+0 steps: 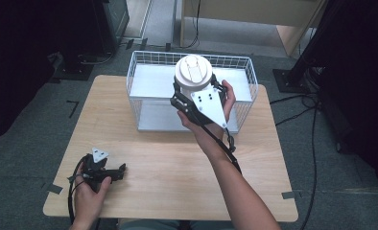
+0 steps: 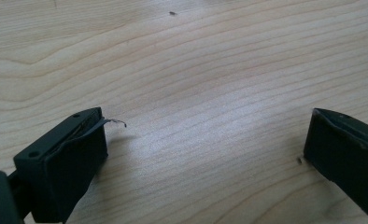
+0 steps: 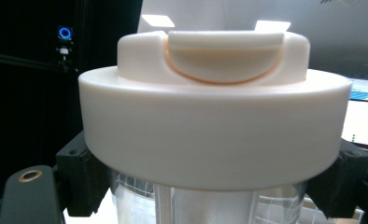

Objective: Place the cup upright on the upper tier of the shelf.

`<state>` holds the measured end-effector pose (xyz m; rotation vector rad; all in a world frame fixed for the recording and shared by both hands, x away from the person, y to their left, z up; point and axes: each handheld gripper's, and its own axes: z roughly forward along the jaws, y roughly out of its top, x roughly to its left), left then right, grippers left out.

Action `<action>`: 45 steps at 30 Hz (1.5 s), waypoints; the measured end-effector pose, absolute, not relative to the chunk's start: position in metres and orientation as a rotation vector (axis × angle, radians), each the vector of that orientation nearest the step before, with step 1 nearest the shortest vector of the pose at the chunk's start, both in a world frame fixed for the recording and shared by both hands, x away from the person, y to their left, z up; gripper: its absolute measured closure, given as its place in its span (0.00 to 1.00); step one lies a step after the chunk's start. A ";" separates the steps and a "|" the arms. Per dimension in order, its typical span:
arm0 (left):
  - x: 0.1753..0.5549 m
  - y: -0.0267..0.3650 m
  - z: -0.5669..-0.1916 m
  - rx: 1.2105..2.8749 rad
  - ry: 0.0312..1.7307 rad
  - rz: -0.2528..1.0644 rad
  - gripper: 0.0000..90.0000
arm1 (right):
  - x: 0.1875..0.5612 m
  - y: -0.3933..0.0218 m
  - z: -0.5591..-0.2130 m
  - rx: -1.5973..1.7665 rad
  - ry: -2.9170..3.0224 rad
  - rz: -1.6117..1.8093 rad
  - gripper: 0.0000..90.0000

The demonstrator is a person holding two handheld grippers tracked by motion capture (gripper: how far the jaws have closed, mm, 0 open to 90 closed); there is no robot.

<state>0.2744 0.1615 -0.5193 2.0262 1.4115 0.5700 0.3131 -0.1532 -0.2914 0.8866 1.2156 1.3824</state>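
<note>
Holding a jar (image 1: 193, 76) by its clear body, just under the wide white lid (image 3: 215, 135), with the right gripper (image 1: 199, 96) clenched on both sides. Seen in the upper middle of the high view, raised over the wire basket (image 1: 139, 62) at the far side of the table (image 1: 168, 177). Probably either lowering into the basket or lifting out; cannot tell which.

Resting low at the lower left of the high view: left gripper (image 1: 111, 173), jaws spread wide and grasping nothing, bare wood between them in its own view.

For doing this step well, by judgement: keep the jar upright and the squeeze steady, since clear walls look smooth and could slip. Watch the lid, wider than the body, against the basket's wire rim. Move straight up or down over the white basket floor, not sideways through the wires. Release only once the base sits flat. Leave the left gripper parked where it cannot snag the right's cable.
</note>
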 end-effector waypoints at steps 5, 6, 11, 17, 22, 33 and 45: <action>0.274 0.162 -0.519 2.027 1.411 0.570 0.00 | 0.337 -0.154 -0.290 0.910 1.224 1.348 0.17; 0.274 0.162 -0.519 2.027 1.412 0.570 0.00 | 0.337 -0.154 -0.290 0.910 1.224 1.348 0.17; 0.274 0.162 -0.519 2.029 1.410 0.569 0.00 | 0.360 -0.157 -0.290 0.958 1.209 1.317 0.17; 0.274 0.162 -0.519 2.028 1.410 0.571 0.00 | 0.380 -0.154 -0.290 0.999 1.208 1.306 0.17; 0.274 0.162 -0.519 2.030 1.409 0.571 0.00 | 0.399 -0.150 -0.292 1.021 1.222 1.296 0.17; 0.274 0.162 -0.519 2.029 1.410 0.571 0.00 | 0.418 -0.160 -0.296 1.121 1.212 1.362 0.17; 0.274 0.162 -0.519 2.029 1.409 0.572 0.00 | 0.405 -0.181 -0.316 1.130 1.355 1.430 0.06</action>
